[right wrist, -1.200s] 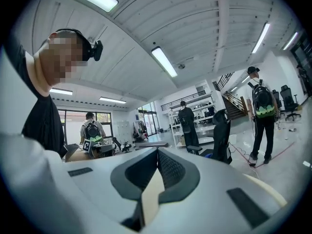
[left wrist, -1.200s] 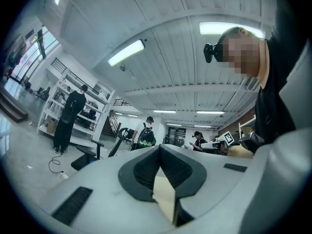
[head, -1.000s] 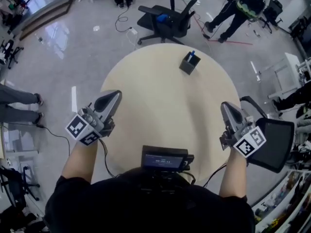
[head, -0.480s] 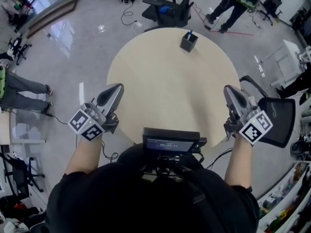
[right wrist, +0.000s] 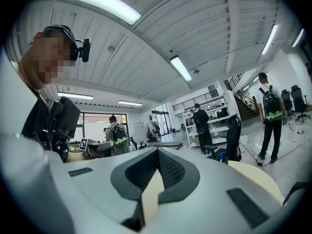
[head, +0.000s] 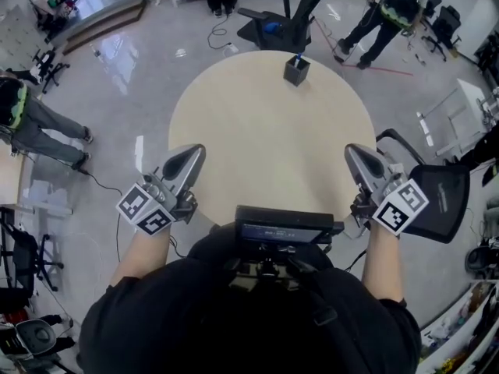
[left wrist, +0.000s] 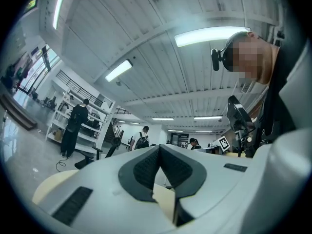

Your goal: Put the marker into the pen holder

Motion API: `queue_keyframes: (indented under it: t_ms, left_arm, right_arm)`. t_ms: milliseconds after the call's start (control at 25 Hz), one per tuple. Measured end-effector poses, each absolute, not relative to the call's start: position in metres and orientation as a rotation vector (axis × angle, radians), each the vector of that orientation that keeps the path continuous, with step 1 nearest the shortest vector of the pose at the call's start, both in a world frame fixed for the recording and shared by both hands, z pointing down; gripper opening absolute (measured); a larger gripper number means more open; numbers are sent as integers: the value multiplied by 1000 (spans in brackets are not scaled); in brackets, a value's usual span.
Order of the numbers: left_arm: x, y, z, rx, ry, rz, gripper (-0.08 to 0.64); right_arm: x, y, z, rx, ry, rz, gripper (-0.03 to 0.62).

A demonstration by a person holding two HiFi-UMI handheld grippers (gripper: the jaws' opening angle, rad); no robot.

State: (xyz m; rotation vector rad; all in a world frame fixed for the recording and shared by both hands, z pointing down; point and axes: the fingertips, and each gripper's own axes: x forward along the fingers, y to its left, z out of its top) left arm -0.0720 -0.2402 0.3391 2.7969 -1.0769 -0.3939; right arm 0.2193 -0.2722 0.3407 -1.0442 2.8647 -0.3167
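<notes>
we hold 2 tools over the near edge of the round surface (head: 265, 131), 1 at each side. the left tool (head: 187, 162) has its jaws pressed together with nothing between them, and so does the right tool (head: 360, 162). the marker (head: 297, 58) sits in the dark pen holder (head: 295, 72) at the far edge, well apart from both.

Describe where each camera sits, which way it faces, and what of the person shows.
Head view: on the head, facing steeply down at the table and pen holder; left gripper, right gripper, forearms, torso.
Left gripper view: on that gripper, tilted up at ceiling; shut jaws, person's head.
Right gripper view: the same, mirrored.
Shared: all show the table.
</notes>
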Motion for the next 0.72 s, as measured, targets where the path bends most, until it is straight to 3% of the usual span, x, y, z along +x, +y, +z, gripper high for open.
queue_keyframes:
  t_ms: [720]
  left_arm:
    - [-96, -249, 319, 2844, -970, -428, 2]
  right_arm:
    - [193, -258, 325, -1138, 2836, -202, 5]
